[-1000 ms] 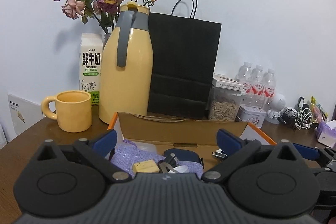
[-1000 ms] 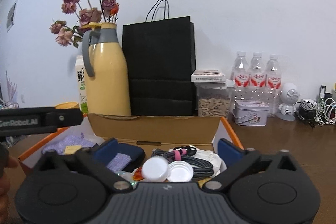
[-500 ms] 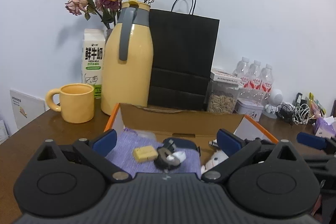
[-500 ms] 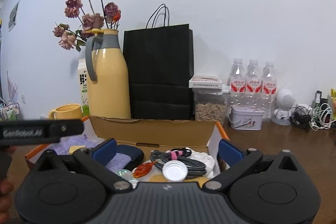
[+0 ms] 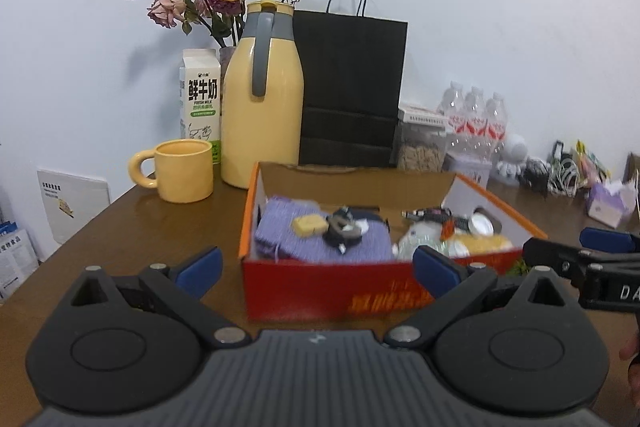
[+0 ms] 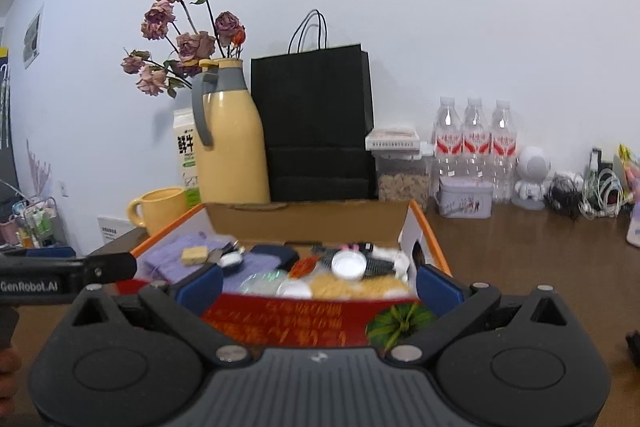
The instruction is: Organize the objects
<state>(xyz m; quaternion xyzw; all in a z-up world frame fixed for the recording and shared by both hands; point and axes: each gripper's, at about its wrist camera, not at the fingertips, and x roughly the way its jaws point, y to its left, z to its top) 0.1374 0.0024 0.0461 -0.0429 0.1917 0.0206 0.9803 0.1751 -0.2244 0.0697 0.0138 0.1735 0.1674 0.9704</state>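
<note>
**Both claws wide and empty in front of the packed box**

The left claw [image 5: 316, 269] is spread wide with nothing between its blue pads, held short of the near wall of the orange box [image 5: 332, 291]. Ahead of it and to its left a yellow mug [image 5: 182, 171] stands on the brown desk [image 5: 132, 239], with a milk carton [image 5: 200, 95] and a yellow jug [image 5: 262, 107] behind; dried roses rise over them. Straight ahead inside the box lie a purple cloth [image 5: 288, 231], a tan block [image 5: 309, 225] on top of it and a small dark clip [image 5: 342, 229] just beside that. These sit loose and flat, likely dropped in rather than arranged.

The right claw [image 6: 318, 285] is equally wide and empty, low against the box front, so I judge neither is committed to a grasp yet. Beyond it lie a white lid [image 6: 349, 264] and a coiled cable [image 6: 378, 259]; a green striped piece [image 6: 400, 323] sits just this side of the box wall. Further back a black bag [image 6: 316, 123] leans on the pale wall, then a seed jar [image 6: 402, 171], 3 water bottles [image 6: 474, 143] and tangled cords [image 6: 588, 195] to the right.
</note>
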